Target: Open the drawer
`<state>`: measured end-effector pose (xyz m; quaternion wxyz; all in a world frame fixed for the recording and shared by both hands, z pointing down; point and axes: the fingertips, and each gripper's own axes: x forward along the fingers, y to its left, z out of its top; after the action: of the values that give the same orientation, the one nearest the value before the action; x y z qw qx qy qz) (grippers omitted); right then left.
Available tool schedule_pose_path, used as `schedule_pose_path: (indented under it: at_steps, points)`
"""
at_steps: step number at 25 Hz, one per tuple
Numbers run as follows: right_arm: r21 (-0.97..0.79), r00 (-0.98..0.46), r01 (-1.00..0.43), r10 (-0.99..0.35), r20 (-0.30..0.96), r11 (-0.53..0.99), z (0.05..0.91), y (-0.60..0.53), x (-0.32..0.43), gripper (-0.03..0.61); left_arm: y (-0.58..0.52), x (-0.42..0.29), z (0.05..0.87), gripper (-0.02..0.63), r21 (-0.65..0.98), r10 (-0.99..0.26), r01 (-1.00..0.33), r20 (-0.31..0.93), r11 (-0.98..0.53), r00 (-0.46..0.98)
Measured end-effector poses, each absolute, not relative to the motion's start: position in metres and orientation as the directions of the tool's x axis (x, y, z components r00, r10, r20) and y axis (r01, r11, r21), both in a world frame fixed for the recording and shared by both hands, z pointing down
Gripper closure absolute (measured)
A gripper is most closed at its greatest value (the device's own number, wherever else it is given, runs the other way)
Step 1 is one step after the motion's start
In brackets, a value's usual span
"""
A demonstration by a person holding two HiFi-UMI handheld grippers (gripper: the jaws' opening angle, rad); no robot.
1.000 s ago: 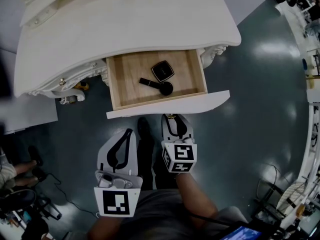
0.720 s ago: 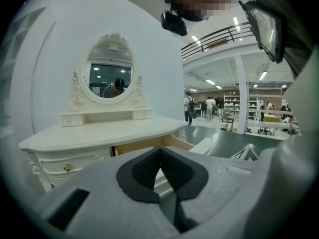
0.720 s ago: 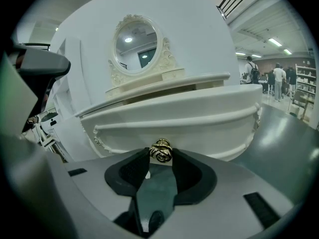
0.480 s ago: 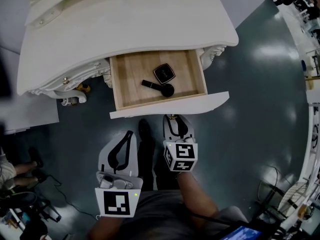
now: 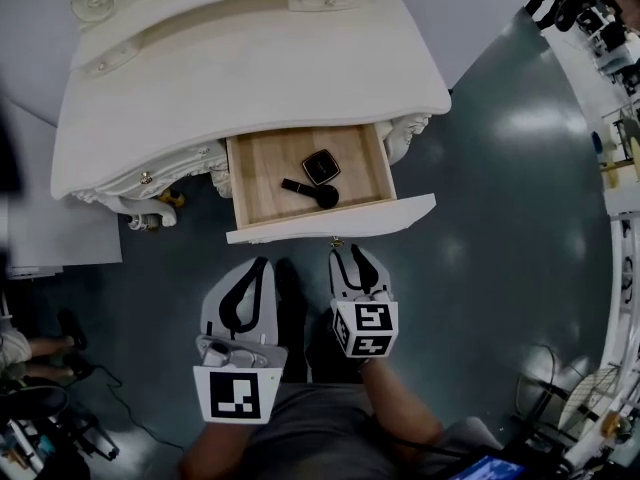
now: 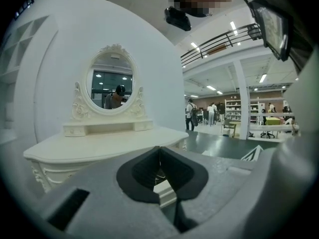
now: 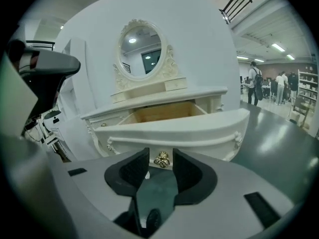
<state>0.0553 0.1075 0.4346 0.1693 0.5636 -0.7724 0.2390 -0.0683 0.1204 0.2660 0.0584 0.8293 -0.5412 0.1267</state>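
The white dressing table (image 5: pixel 250 68) has its drawer (image 5: pixel 262 183) pulled out, showing a wooden floor. On that floor lie a black compact (image 5: pixel 321 166) and a black brush (image 5: pixel 312 192). A small gold knob (image 5: pixel 337 240) sticks out of the drawer's white front (image 5: pixel 400 211). My right gripper (image 5: pixel 357 260) is open just in front of it. In the right gripper view the knob (image 7: pixel 161 159) shows between the black pads (image 7: pixel 133 169) with a gap on each side. My left gripper (image 5: pixel 262 264) hangs to the left over the floor, its tips together, holding nothing.
An oval mirror (image 7: pixel 141 44) stands on the table top. A white panel (image 5: pixel 55 233) is at the left, with cables and gear (image 5: pixel 45 413) on the dark floor below it. Shelves and equipment (image 5: pixel 620 128) line the right. My shoe (image 5: pixel 288 268) is between the grippers.
Both grippers have risen a little and the table now sits higher and smaller in view. The drawer stays pulled out as before. The right gripper's jaws have not changed.
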Motion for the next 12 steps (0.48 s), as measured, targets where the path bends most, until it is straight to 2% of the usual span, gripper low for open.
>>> schedule_pose_path:
  at_steps: [2, 5, 8, 12]
  points:
    - [-0.186, -0.315, -0.949, -0.801, 0.509, 0.255, 0.409, 0.111, 0.061, 0.433, 0.117, -0.066, 0.249, 0.598, -0.045, -0.893, -0.918, 0.258, -0.393, 0.37]
    - [-0.161, -0.332, -0.943, -0.83, 0.449, 0.29, 0.358, 0.112, 0.065, 0.474, 0.116, -0.063, 0.227, 0.598, -0.062, -0.896, -0.921, 0.265, -0.385, 0.356]
    - [-0.119, -0.349, -0.937, -0.867, 0.354, 0.329, 0.297, 0.105, 0.068, 0.526, 0.111, -0.061, 0.201, 0.598, -0.06, -0.91, -0.93, 0.238, -0.362, 0.339]
    - [-0.05, -0.37, -0.928, -0.902, 0.222, 0.369, 0.227, 0.105, 0.066, 0.552, 0.11, -0.056, 0.174, 0.598, -0.084, -0.928, -0.933, 0.173, -0.349, 0.331]
